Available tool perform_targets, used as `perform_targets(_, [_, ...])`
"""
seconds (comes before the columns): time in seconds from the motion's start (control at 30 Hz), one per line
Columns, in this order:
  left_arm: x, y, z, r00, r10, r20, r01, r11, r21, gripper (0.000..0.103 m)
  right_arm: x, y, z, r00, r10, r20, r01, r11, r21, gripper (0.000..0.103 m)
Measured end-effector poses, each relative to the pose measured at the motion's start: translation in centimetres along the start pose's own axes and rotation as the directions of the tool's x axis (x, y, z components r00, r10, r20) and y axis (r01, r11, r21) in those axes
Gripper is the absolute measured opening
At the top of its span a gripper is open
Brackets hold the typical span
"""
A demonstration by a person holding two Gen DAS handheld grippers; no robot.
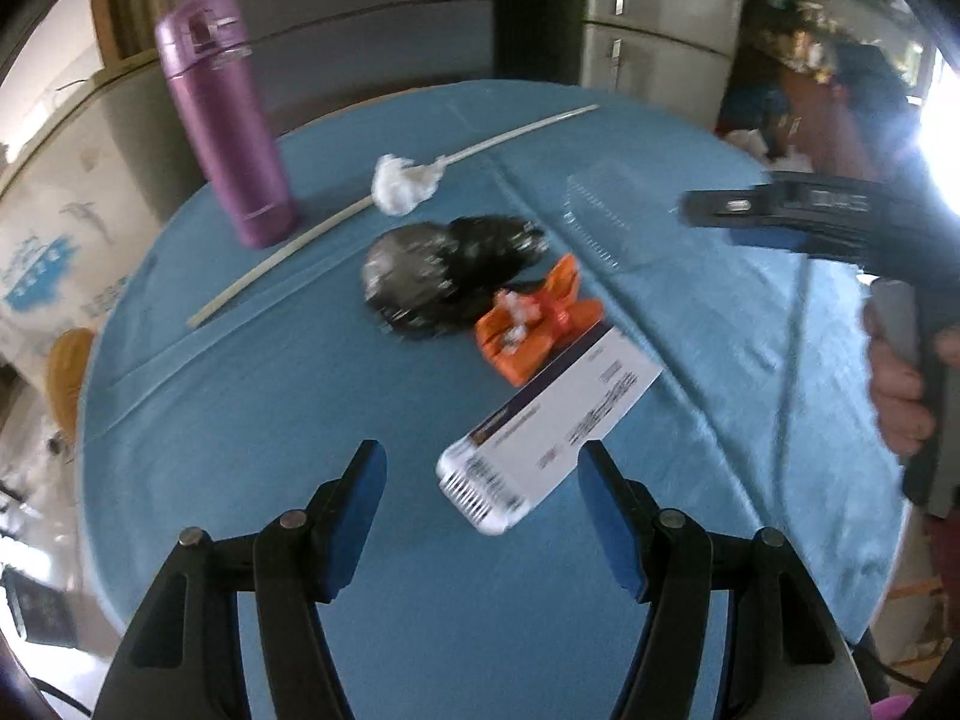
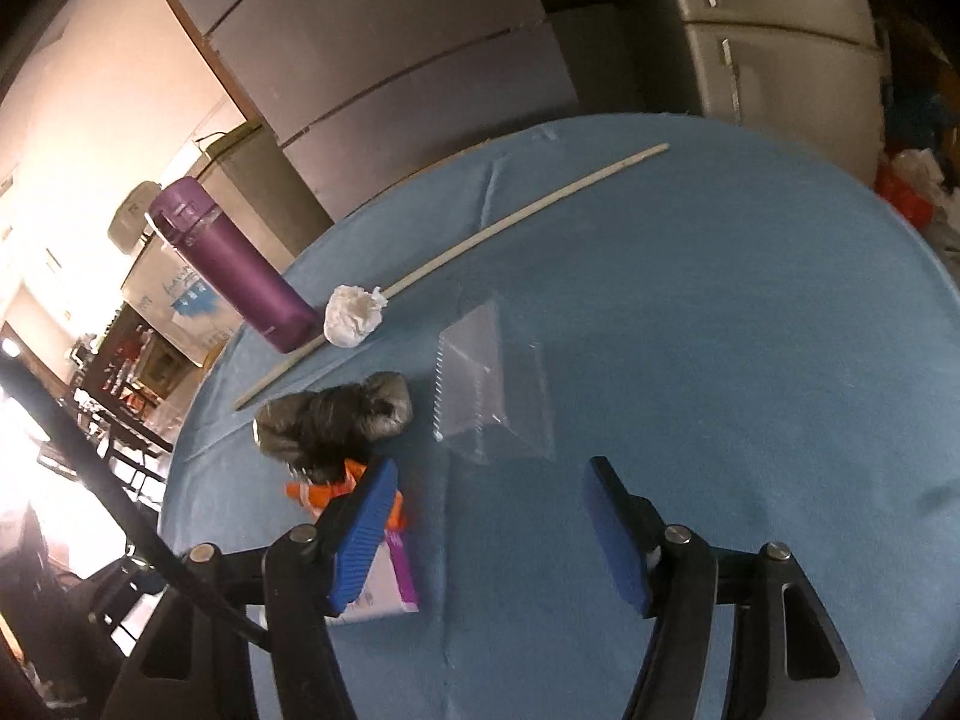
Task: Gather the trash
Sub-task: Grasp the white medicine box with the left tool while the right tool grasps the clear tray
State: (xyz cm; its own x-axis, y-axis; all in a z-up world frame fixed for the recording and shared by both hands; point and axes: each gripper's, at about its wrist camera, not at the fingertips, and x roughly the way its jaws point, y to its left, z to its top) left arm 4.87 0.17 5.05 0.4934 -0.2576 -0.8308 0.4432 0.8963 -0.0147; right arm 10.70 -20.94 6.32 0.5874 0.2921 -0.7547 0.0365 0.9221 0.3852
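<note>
On the round blue table (image 1: 300,432) lie a crumpled white tissue (image 1: 399,183), a crumpled black bag (image 1: 432,276), an orange wrapper (image 1: 537,315), a white printed ticket (image 1: 549,426) and a clear plastic box (image 1: 606,219). My left gripper (image 1: 480,483) is open above the table, just short of the ticket. My right gripper (image 2: 489,501) is open above the table, just short of the clear box (image 2: 492,390). It is seen from the side at the right of the left wrist view (image 1: 744,216). The right wrist view also shows the tissue (image 2: 354,315), black bag (image 2: 333,420) and orange wrapper (image 2: 336,489).
A purple bottle (image 1: 228,120) stands at the table's far left, also in the right wrist view (image 2: 234,267). A long pale stick (image 1: 372,204) lies across the far side behind the tissue. A fridge (image 1: 654,6) stands beyond the table.
</note>
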Motion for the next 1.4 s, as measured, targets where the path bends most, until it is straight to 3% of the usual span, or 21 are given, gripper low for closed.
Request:
perform_targets(0.13, [1.7,-0.3,0.8,0.995,-0.100,0.004,0.099,0.994,0.036,0.068,2.8,0.7,0.7,0.999,-0.041,-0.018,0.040,0.999,-0.013,0.071])
perform_targets(0.23, [3.1,-0.5,0.9,0.989,-0.145,-0.024,0.146,0.987,0.067,0.070,4.6,0.8,0.9,0.998,-0.033,-0.052,0.033,0.999,0.003,0.071])
perform_targets(0.4, [4.7,-0.4,1.2,0.977,-0.210,-0.044,0.213,0.974,0.079,0.070,6.0,0.8,1.4,0.997,-0.075,-0.037,0.074,0.997,-0.017,0.070])
perform_targets(0.43, [5.0,-0.4,1.4,0.974,-0.223,-0.049,0.226,0.971,0.079,0.070,6.3,0.8,1.5,0.996,-0.081,-0.035,0.080,0.997,-0.022,0.069])
perform_targets(0.47, [5.2,-0.4,1.4,0.971,-0.233,-0.051,0.236,0.968,0.080,0.070,6.5,0.7,1.6,0.996,-0.081,-0.037,0.081,0.996,-0.024,0.055])
perform_targets(0.5, [5.4,-0.4,1.3,0.969,-0.240,-0.053,0.244,0.966,0.081,0.070,6.8,0.5,1.7,0.996,-0.072,-0.050,0.071,0.997,-0.025,0.048])
perform_targets(0.53, [5.6,-0.5,1.4,0.967,-0.249,-0.056,0.253,0.964,0.087,0.070,6.9,0.4,1.8,0.997,-0.056,-0.053,0.055,0.998,-0.021,0.046])
perform_targets(0.63, [5.9,-1.0,1.3,0.967,-0.249,-0.057,0.254,0.960,0.114,0.070,6.4,0.2,1.9,0.998,-0.048,-0.038,0.047,0.998,-0.028,0.033])
perform_targets(0.87, [5.3,-3.1,0.1,0.969,-0.241,-0.054,0.247,0.952,0.179,0.070,4.5,-2.3,0.5,0.998,0.036,-0.054,-0.032,0.997,0.065,0.027])
perform_targets(0.93, [5.2,-3.7,-0.4,0.977,-0.209,-0.047,0.214,0.956,0.200,0.064,3.4,-3.0,-0.3,0.996,0.070,-0.061,-0.064,0.994,0.093,0.027])
perform_targets(0.97, [5.0,-4.0,-0.5,0.980,-0.197,-0.041,0.201,0.957,0.209,0.054,2.9,-3.4,-0.8,0.994,0.087,-0.066,-0.079,0.991,0.107,0.027])
perform_targets(1.07, [4.5,-4.5,-1.2,0.985,-0.169,-0.039,0.173,0.965,0.199,0.051,0.9,-4.3,-2.2,0.989,0.129,-0.073,-0.118,0.984,0.134,0.027])
perform_targets(1.23, [3.1,-4.7,-2.7,0.990,-0.142,-0.019,0.143,0.979,0.144,0.050,-2.4,-6.1,-2.0,0.983,0.183,-0.011,-0.177,0.964,0.200,0.034])
perform_targets(1.27, [2.5,-4.6,-3.1,0.992,-0.128,-0.011,0.129,0.983,0.128,0.050,-2.7,-6.5,-1.6,0.984,0.176,0.003,-0.172,0.960,0.220,0.049])
perform_targets(1.3, [1.8,-4.6,-3.5,0.995,-0.103,0.003,0.102,0.988,0.116,0.050,-2.8,-6.9,-1.1,0.986,0.164,0.006,-0.161,0.957,0.242,0.081])
perform_targets(1.33, [0.8,-4.7,-3.8,0.997,-0.080,0.021,0.077,0.991,0.111,0.050,-2.9,-7.4,-0.5,0.989,0.145,0.022,-0.145,0.949,0.281,0.088])
perform_targets(1.4, [-1.0,-4.8,-4.4,0.997,-0.052,0.056,0.046,0.993,0.105,0.048,-3.1,-7.5,0.8,0.987,0.148,0.058,-0.159,0.938,0.308,0.088])
